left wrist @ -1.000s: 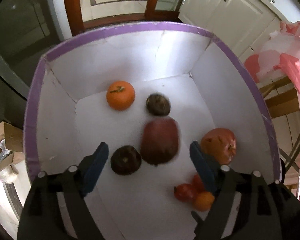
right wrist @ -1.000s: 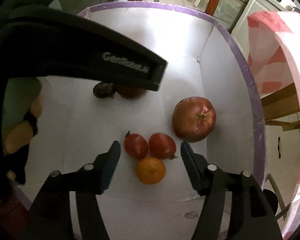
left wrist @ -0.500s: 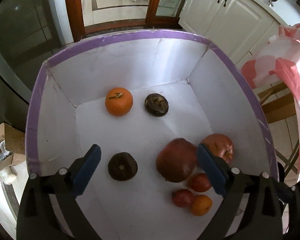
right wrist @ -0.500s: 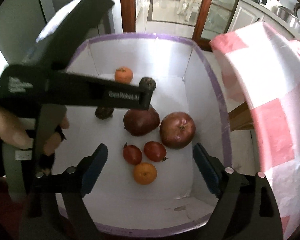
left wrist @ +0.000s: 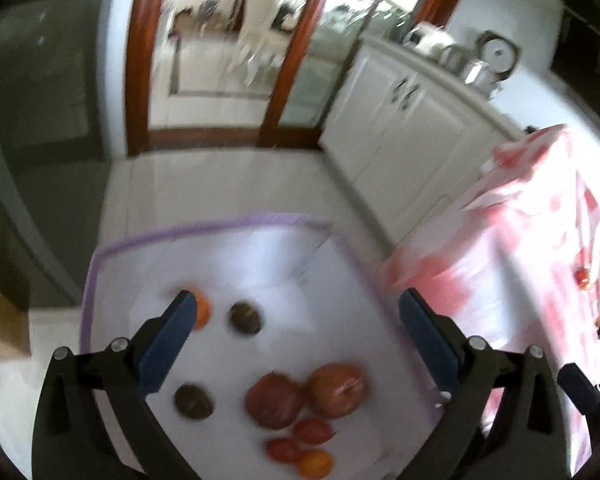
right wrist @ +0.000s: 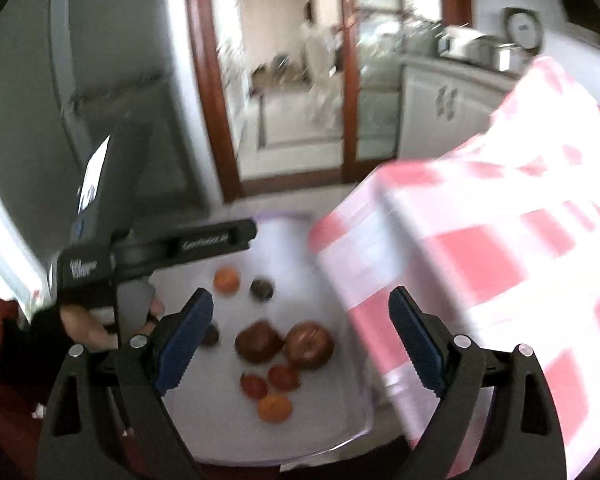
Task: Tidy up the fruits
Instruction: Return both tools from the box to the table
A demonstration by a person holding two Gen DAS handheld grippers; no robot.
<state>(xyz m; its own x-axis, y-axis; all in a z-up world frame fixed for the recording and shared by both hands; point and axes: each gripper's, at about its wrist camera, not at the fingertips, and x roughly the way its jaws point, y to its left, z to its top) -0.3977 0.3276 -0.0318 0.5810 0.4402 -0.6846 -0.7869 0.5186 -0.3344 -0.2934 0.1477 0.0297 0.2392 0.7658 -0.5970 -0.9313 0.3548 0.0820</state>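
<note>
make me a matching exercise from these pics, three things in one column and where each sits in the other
Things:
1. orange
2. two big red fruits
3. tiny fruits

Places:
a. on the checked tablecloth
b. touching side by side, mid-box
c. far end of the white box, behind the left tool finger

Pairs: 1-c, 2-b, 3-a

A white, purple-rimmed cardboard box (left wrist: 100, 256) sits on the floor, left of the pink-checked clothed bench (left wrist: 540, 264). Inside, an orange (right wrist: 226, 279) and a dark round fruit (right wrist: 262, 289) lie at the back; two large red fruits (right wrist: 284, 340) touch nearer.
</note>
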